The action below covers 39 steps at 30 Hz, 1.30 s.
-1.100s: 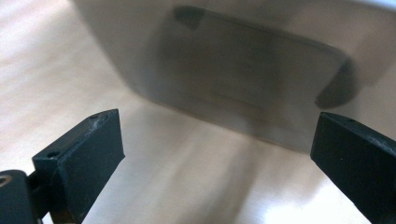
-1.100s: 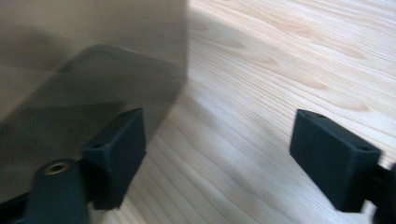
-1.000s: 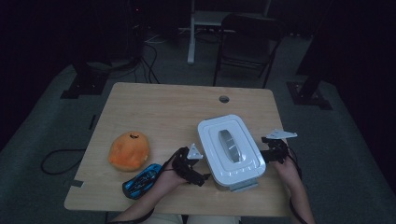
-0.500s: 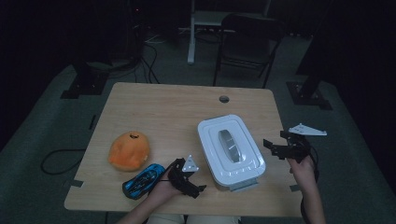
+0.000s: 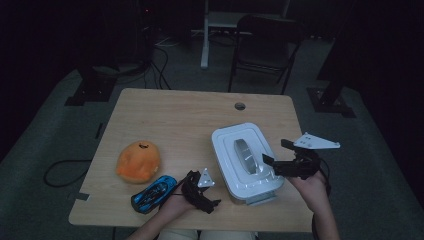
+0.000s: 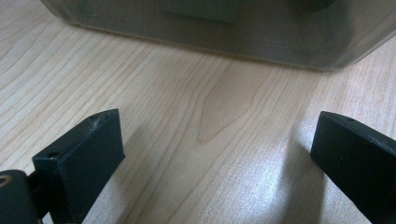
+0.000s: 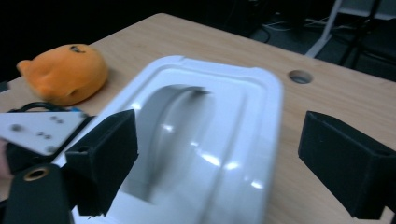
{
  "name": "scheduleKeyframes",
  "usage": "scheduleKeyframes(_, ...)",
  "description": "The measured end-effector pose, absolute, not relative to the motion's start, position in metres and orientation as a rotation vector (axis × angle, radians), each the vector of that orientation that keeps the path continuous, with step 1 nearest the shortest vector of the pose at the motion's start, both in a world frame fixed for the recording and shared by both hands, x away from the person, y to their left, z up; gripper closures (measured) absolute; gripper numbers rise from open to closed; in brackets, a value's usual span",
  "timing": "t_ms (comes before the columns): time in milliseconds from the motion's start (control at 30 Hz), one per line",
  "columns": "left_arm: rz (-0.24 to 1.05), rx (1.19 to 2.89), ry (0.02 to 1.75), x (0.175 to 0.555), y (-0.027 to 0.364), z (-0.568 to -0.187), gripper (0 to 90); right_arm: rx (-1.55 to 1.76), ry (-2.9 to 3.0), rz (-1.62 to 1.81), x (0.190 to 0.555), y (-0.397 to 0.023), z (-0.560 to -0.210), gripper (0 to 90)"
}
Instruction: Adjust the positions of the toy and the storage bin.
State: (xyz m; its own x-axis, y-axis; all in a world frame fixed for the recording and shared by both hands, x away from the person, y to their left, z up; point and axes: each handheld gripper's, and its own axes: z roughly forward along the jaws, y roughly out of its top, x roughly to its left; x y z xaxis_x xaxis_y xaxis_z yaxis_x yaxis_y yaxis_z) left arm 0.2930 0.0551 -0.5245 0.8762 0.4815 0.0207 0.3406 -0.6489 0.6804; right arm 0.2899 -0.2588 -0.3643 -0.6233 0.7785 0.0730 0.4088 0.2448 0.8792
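Right claw hovers with jaws apart over the white lidded box, whose grey handle lies just below and ahead of it, nothing between them. Left claw, jaws apart and empty, rests low on the worktop just beside the box's near wall.

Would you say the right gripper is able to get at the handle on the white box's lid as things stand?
Probably yes. The right gripper hangs open over the lid's right edge, and the handle on the white box lies bare on top with nothing across it.
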Motion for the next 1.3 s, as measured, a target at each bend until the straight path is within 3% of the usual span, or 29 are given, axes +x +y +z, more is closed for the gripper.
scheduleKeyframes(467,0.264,2.331,0.603,0.29,0.058,-0.525,3.2,1.102,2.236,1.232,0.278,-0.211,-0.379,27.1)
scheduleKeyframes(833,0.266,2.326,0.611,0.288,0.059,-0.525,3.2,1.123,2.236,1.118,0.279,-0.194,-0.394,52.7)
scheduleKeyframes(1300,0.266,2.326,0.613,0.288,0.059,-0.525,3.2,1.113,2.264,1.095,0.278,-0.189,-0.397,64.1)
